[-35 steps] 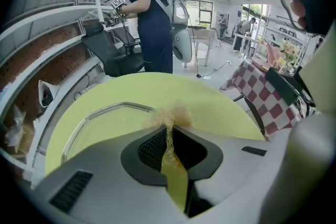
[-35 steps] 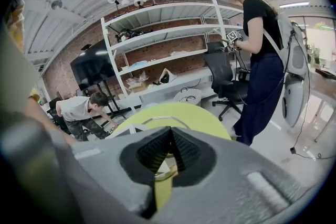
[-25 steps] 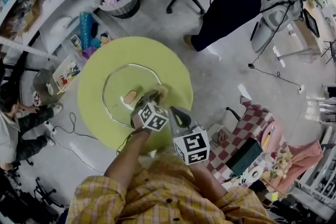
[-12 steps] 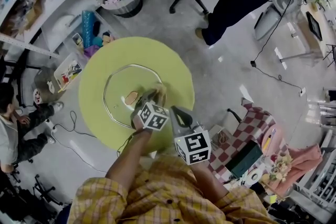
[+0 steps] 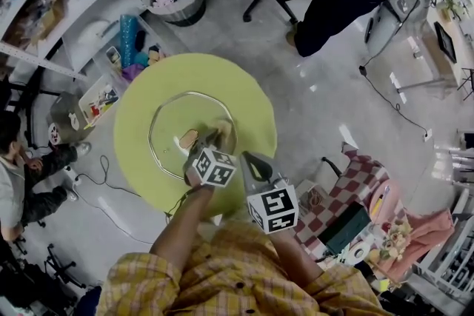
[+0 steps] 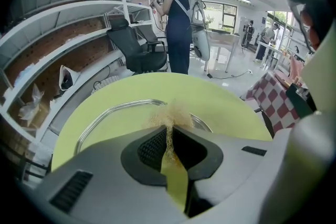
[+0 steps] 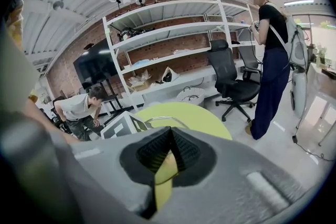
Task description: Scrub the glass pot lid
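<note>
My head camera looks steeply down on the green table (image 5: 185, 70); cameras on my left gripper (image 5: 213, 137) and right gripper (image 5: 250, 159) face across it, low and close.

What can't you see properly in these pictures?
- Whether the scrubber touches the glass pot lid: in the left gripper view the tuft covers the contact spot, and in the head view it is too small.
- The lid's knob: hidden in both gripper views by the grippers' bodies.
- Dirt on the glass: too small in every view.
- Most of the lid, right gripper view: behind the right gripper.
</note>
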`<action>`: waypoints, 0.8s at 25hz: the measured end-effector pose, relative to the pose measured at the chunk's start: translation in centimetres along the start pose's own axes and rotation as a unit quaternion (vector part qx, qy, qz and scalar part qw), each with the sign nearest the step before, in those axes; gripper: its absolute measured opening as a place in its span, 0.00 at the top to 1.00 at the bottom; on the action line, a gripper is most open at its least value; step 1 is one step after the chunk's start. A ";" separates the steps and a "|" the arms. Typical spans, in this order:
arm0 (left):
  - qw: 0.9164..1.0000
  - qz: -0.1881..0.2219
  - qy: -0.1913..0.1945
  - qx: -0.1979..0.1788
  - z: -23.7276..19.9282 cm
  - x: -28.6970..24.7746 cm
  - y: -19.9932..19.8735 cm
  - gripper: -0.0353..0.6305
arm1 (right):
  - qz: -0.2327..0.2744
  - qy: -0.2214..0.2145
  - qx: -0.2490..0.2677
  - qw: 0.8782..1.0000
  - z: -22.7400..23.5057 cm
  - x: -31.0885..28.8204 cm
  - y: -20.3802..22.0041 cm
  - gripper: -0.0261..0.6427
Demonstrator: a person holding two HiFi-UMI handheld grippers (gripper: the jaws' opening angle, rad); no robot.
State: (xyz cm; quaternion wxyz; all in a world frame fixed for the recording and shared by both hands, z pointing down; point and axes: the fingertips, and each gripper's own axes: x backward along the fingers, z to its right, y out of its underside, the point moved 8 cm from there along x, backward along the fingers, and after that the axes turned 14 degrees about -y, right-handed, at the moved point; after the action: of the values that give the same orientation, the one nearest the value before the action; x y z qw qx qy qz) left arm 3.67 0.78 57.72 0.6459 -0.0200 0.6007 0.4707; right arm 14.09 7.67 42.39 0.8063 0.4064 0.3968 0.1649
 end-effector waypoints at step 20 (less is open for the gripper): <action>1.000 -0.002 -0.003 0.010 -0.8 2.1 3.8 0.90 | 0.007 -0.004 0.007 1.000 -1.8 0.5 0.1 0.96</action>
State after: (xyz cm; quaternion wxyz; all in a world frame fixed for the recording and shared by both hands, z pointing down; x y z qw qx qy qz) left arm 0.34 3.70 57.88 0.6490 -0.0132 0.6033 0.4633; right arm 13.00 8.97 41.54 0.8036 0.4155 0.3925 0.1658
